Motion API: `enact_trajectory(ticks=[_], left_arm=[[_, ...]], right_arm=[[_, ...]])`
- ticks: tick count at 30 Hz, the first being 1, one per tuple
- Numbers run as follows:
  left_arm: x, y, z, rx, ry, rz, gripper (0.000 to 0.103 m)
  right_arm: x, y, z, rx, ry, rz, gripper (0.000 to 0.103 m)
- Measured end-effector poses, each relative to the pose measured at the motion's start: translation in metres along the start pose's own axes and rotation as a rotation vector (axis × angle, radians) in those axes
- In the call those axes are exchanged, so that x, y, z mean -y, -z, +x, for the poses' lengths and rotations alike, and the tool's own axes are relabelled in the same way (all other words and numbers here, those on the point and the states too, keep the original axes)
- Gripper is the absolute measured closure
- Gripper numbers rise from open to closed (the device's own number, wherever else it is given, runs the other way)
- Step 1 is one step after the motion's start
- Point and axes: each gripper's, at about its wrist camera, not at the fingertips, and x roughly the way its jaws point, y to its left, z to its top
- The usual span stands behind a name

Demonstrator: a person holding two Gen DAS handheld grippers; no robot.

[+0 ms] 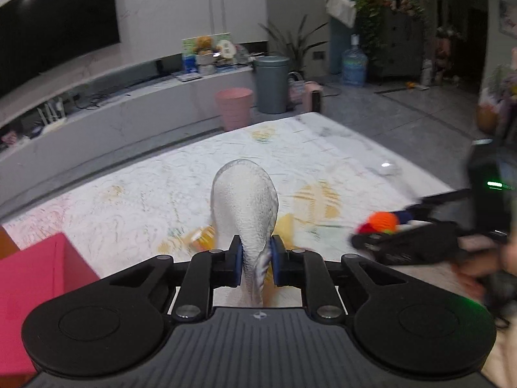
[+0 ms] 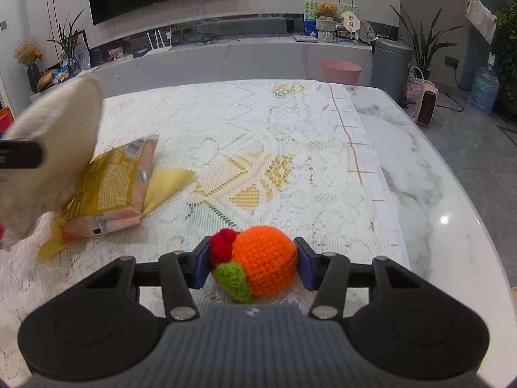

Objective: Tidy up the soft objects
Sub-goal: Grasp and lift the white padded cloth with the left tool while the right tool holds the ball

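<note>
While the left claw [image 1: 255, 260] pinches the narrow end of a flat, cream-white textured fabric piece [image 1: 244, 200], that piece stands up edge-on between its blue pads, lifted clear of the white lace cloth [image 1: 145, 200] that covers the marble surface [image 2: 429, 194]. Seen from the right wrist view, the same fabric piece [image 2: 55, 148] hangs at the far left, in front of a yellow and pink snack packet [image 2: 110, 190] that lies tilted on a yellow cloth [image 2: 168, 181]. The right claw [image 2: 252, 263] is closed about halfway on a crocheted orange ball with a red tuft and green leaf [image 2: 261, 260], its pads pressing both sides, low over the lace near the near edge. In the left wrist view this right claw [image 1: 371, 236] and its ball [image 1: 383, 221] show at the right, blurred. A bright pink box [image 1: 35, 291] sits at the near left corner.
</note>
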Motion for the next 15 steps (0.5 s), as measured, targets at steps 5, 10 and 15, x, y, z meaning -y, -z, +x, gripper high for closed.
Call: enact_trajectory(ticks=[5,10,15], left_arm=[[-0.007,0.026,-0.036,-0.018,0.097,-0.049,0.084],[-0.022,0.074,-0.058,-0.035,0.146,-0.129,0.084],[-0.044,0.106,-0.040,-0.085,0.088,-0.192,0.085]], right_arm=[[-0.013,-0.003,-0.012,0.004,-0.014,-0.033,0.051],[-0.045,-0.006,-0.026,-0.009,-0.042,-0.076,0.051],[-0.086,0.002,-0.030,-0.050,-0.085,-0.141,0.051]])
